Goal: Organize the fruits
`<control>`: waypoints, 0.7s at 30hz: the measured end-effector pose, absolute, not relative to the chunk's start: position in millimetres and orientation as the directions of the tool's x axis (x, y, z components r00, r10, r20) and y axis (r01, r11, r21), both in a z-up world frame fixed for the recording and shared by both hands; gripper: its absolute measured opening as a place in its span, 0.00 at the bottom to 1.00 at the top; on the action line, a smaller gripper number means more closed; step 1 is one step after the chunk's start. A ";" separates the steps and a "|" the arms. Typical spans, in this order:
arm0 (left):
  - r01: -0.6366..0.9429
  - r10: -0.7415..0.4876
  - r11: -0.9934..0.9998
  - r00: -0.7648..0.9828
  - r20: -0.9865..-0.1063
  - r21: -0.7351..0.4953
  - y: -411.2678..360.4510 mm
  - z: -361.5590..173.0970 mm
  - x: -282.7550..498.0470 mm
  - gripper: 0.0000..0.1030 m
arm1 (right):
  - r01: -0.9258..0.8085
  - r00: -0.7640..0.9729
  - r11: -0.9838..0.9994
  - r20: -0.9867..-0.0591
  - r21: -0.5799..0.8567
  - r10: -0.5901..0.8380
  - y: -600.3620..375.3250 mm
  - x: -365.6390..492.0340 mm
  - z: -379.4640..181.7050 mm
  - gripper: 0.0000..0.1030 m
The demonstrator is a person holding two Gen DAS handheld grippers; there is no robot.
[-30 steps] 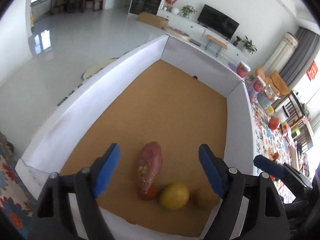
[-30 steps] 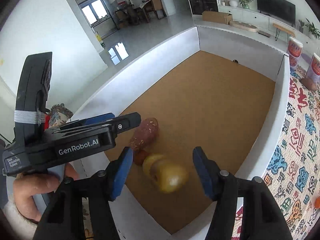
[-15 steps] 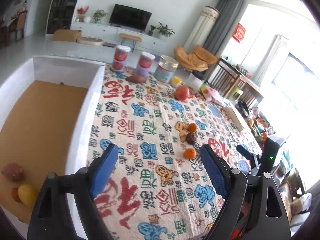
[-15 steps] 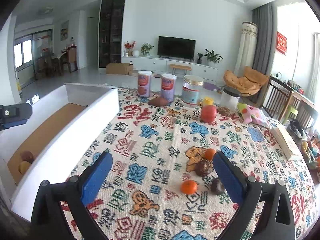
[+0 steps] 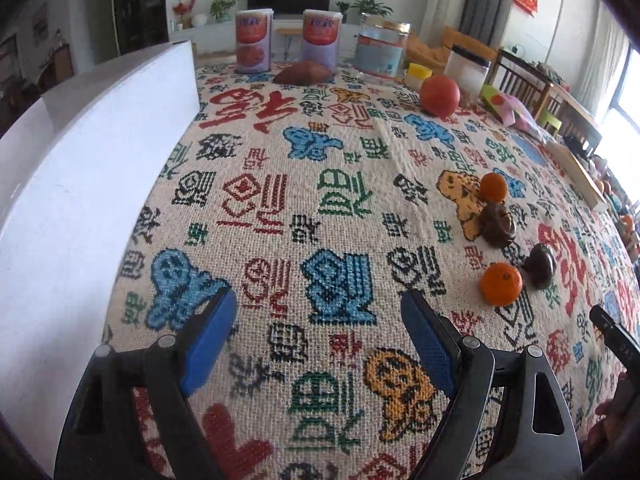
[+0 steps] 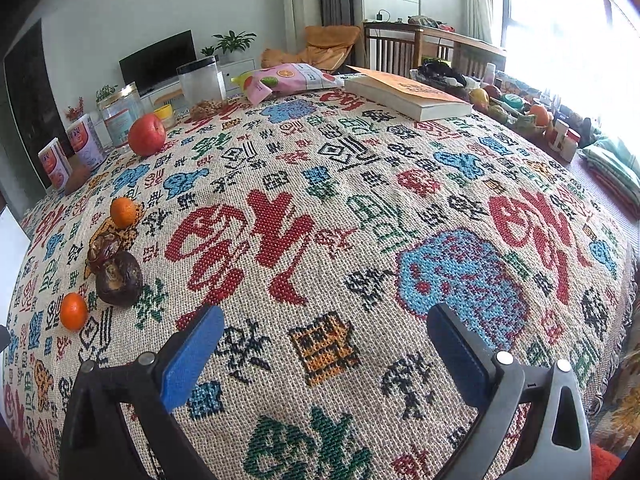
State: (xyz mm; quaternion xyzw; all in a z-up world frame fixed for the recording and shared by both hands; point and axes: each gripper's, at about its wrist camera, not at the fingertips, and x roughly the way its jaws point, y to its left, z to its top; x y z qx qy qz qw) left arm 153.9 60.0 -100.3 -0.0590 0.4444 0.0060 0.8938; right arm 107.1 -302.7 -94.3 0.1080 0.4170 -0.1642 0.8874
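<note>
Fruit lies scattered at the right of the left wrist view: a near tangerine (image 5: 501, 283) with a dark fruit (image 5: 541, 266) just beside it, another dark fruit (image 5: 497, 225) touching a far tangerine (image 5: 493, 187) above. The apple (image 5: 439, 96) sits far back, upper right, near the jars (image 5: 378, 53). The left gripper (image 5: 320, 344) hangs over bare cloth (image 5: 280, 152), jaws wide, nothing between them. The white box wall (image 5: 80, 184) fills the left of the frame. Risk here: that cluster is tight, so wide jaws coming down on the near tangerine could nudge the dark fruit and send both rolling.

Over to the right wrist view. The right gripper (image 6: 324, 344) has just been opening and stands very wide, empty, over patterned cloth (image 6: 360, 200). The same fruit sits at the left edge: tangerine (image 6: 73, 311), dark fruit (image 6: 119, 278), another dark one (image 6: 104, 246) behind it, tangerine (image 6: 123, 211), apple (image 6: 147, 135) upper left. Both grippers look bound for one cluster, and they could clash. Round fruit can also squirt out of flat pads.
</note>
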 end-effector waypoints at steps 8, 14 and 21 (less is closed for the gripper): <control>-0.067 0.042 0.998 0.605 -0.795 0.002 55.2 -117.4 165.7 0.91 | 0.372 0.554 0.927 -0.814 0.053 -0.176 -303.7 114.2 -108.1 1.00; -0.065 0.052 0.998 0.601 -0.798 0.016 52.7 -118.1 167.2 0.94 | 0.372 0.535 0.928 -0.822 0.021 -0.196 -300.0 116.4 -109.3 1.00; -0.064 0.055 0.998 0.599 -0.799 0.020 51.8 -118.0 168.0 0.94 | 0.365 0.531 0.931 -0.826 0.018 -0.192 -298.6 117.9 -110.3 1.00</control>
